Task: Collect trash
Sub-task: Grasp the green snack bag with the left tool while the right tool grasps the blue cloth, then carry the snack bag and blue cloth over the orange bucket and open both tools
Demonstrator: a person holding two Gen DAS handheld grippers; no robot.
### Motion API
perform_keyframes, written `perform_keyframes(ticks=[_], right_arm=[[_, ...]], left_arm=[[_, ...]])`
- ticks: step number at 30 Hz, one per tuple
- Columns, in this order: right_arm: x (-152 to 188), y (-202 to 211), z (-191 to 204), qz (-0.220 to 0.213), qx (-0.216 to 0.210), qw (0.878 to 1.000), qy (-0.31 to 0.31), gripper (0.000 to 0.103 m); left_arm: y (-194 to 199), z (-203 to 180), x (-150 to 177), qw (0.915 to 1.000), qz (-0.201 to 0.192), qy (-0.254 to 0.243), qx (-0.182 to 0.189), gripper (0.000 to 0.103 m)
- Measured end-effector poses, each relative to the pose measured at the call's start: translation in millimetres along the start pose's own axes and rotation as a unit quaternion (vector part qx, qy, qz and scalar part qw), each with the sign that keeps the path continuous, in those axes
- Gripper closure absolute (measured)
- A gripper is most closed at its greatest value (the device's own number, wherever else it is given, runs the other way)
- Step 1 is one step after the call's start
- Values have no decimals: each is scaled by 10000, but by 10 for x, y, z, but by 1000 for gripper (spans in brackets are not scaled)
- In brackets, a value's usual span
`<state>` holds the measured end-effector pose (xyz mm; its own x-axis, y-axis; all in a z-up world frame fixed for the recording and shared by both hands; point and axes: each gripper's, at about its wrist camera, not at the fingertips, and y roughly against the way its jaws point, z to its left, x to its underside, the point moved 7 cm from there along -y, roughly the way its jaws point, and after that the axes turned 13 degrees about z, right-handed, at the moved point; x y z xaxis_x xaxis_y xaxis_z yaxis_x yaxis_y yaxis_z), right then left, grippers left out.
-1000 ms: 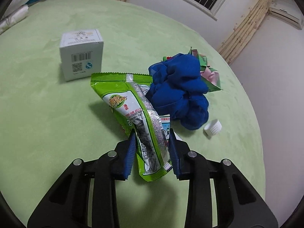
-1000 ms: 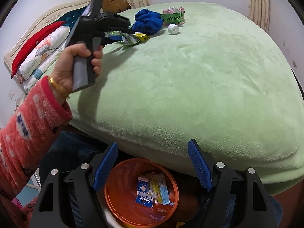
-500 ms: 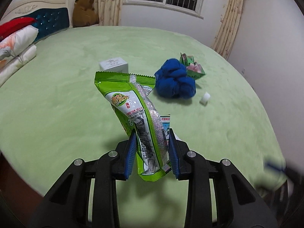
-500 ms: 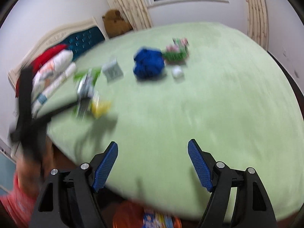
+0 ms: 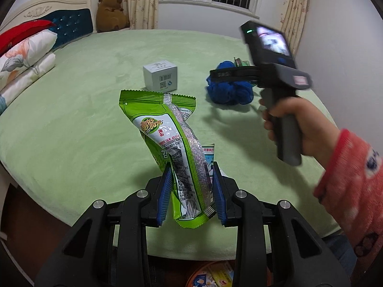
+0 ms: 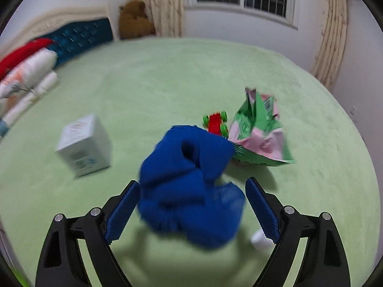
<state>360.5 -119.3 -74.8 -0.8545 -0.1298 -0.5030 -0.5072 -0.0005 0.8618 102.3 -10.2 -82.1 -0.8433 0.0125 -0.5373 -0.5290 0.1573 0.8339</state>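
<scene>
Green bedding covers the wide bed [image 5: 71,124], where a white box [image 5: 160,77], a blue cloth [image 6: 189,186], a pink and green wrapper [image 6: 258,138] and a small toy car [image 6: 215,122] lie near its middle with free room all around. The left gripper [image 5: 191,193] has its jaws pressed on a green snack bag [image 5: 172,138] near the bed's front edge, above an orange bin [image 5: 210,275], so I judge it should release only when fully over the bin. The right gripper [image 6: 191,205] has just been opening its jaws, which stand wide around the blue cloth without pressing it; a white cap [image 6: 261,240] lies by its right jaw, and it should pick trash, not the cloth.
</scene>
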Motion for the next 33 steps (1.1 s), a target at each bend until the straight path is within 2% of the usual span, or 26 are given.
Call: perform_keyframes(ticks=[1, 2, 3, 6, 12, 15, 21, 24, 27, 33], right_arm=[[-26, -114, 33, 252, -161, 9996, -9, 33], [-26, -135, 60, 342, -380, 9987, -32, 45], [-29, -126, 73, 382, -492, 9980, -100, 47], [-5, -13, 98, 358, -395, 9986, 68, 53], [308, 569, 6, 35, -727, 9973, 98, 55], [622, 1008, -48, -179, -882, 9956, 273, 55], [1513, 1834, -263, -480, -1239, 9903, 405, 55], [2029, 2138, -351, -539, -1295, 9891, 451, 55], [2566, 2282, -374, -382, -1379, 9881, 561, 55], [3321, 2223, -302, 103, -1447, 9863, 788, 55]], left_arm=[[-6, 12, -12, 10000, 2, 11, -11, 72], [-15, 19, -25, 10000, 9, 15, -25, 72], [-11, 22, -34, 10000, 8, 20, -28, 72], [0, 15, -43, 10000, -19, 11, -32, 72], [127, -57, 5, 9999, -103, -64, 28, 72], [204, -110, 45, 9998, -140, -166, 50, 72], [415, -329, 314, 9981, -92, -593, 123, 72], [471, -477, 576, 9956, 131, -891, 274, 72], [477, -612, 890, 9910, 412, -1224, 365, 72], [316, -768, 1555, 9748, 1215, -1766, 610, 72]])
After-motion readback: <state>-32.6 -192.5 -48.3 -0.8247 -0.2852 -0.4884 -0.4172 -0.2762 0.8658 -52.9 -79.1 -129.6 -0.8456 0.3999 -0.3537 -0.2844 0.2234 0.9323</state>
